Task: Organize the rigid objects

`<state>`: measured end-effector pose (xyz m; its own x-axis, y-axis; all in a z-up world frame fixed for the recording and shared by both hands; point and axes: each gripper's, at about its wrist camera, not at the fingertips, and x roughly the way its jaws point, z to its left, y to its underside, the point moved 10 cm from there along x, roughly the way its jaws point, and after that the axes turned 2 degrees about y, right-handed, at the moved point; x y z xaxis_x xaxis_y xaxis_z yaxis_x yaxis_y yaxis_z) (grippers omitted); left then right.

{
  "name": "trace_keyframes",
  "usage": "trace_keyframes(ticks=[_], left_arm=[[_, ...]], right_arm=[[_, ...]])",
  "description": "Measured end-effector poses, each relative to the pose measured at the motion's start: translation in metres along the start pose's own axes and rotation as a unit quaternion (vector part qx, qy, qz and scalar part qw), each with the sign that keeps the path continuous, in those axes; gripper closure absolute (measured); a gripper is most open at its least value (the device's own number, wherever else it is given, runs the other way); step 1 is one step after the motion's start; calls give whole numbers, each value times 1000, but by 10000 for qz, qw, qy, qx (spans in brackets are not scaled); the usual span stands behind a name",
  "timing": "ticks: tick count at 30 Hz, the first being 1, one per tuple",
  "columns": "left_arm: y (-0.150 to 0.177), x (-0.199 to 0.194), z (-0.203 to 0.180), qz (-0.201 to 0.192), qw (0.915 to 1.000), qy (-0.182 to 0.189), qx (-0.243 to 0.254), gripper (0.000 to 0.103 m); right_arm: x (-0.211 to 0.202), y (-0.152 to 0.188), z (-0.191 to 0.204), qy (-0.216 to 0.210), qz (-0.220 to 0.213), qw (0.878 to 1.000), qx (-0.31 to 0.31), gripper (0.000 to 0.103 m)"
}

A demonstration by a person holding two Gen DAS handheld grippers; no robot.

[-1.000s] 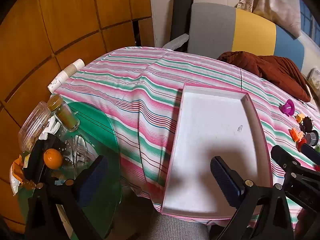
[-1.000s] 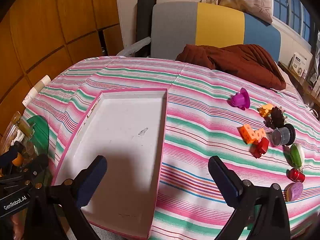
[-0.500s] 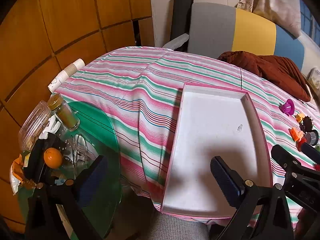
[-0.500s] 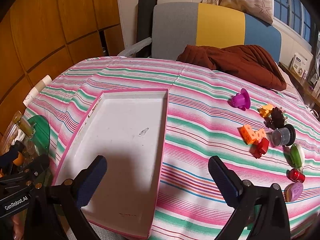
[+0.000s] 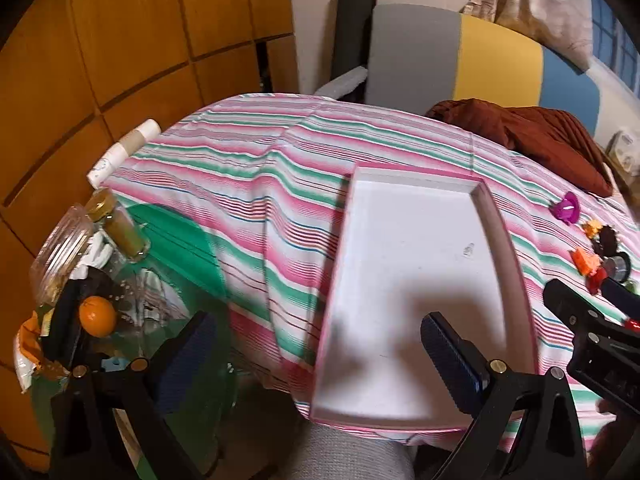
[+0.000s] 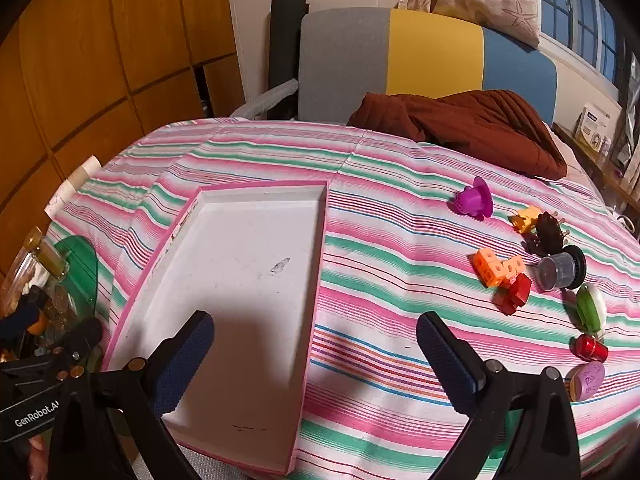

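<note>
Both wrist views, looking forward over a striped bedspread [image 6: 400,216]. I see my left gripper [image 5: 320,352] with its jaws spread wide and nothing between them, hovering over the near left corner of the white tray with pink rim [image 5: 504,232]; its blue-padded fingers [image 5: 448,356] hold nothing. My right gripper [image 6: 316,356] is likewise wide apart and empty, poised above the tray's near right edge and the stripes beside it. The tray interior carries only a small grey scuff [image 6: 280,266].

The rigid objects lie loose on the bedspread to the right of the tray, well apart from it: a purple toy [image 6: 474,198], a yellow-orange piece [image 6: 527,218] touching a dark brown spiky piece [image 6: 547,234], an orange block [image 6: 498,268] touching a red block [image 6: 516,294], a grey cup on its side [image 6: 558,270], a green-and-white piece [image 6: 590,308], a red shiny cap [image 6: 590,348] and a lilac oval piece [image 6: 588,380] with writing I cannot read.

In the right wrist view, the left gripper's body reads "GenRobot.AI" [image 6: 36,414]. At far left stand a green glass side table [image 5: 192,248], a spice jar [image 5: 118,224], an orange fruit [image 5: 97,315] and a roll of paper cups [image 5: 124,150]. A brown blanket [image 6: 472,128] lies at the far end.
</note>
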<state>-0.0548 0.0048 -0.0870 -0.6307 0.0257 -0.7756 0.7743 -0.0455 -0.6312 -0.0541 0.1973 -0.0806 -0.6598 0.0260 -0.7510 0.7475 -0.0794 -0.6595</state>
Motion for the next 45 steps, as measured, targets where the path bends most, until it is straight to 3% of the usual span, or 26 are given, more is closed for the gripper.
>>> trace_keyframes(ticks=[6, 11, 17, 23, 29, 33, 38, 45], left_arm=[[8, 1, -27, 91, 9984, 533, 155, 0], [21, -6, -62, -25, 9904, 1339, 348, 0], [30, -19, -116, 17, 9762, 1898, 1051, 0], [49, -32, -169, 172, 9545, 2454, 1688, 0], [50, -42, -193, 69, 9431, 2757, 1858, 0], [54, -43, -206, 255, 9363, 2974, 1852, 0], [64, -42, -219, 409, 9301, 3064, 1985, 0], [67, -36, -227, 583, 9278, 3123, 1956, 0]], right_arm=[[-6, 2, -16, 19, -93, 9999, 120, 0], [-8, 10, -41, 132, -88, 9994, 310, 0], [-11, 26, -90, 414, -12, 9959, 808, 0], [-25, 37, -158, 1031, -118, 9851, 1371, 0], [-31, 59, -239, 1725, 52, 9599, 2211, 0], [-27, 77, -280, 2069, 286, 9452, 2507, 0], [-11, 94, -305, 2131, 697, 9419, 2502, 5], [0, 109, -319, 2032, 1056, 9374, 2623, 12]])
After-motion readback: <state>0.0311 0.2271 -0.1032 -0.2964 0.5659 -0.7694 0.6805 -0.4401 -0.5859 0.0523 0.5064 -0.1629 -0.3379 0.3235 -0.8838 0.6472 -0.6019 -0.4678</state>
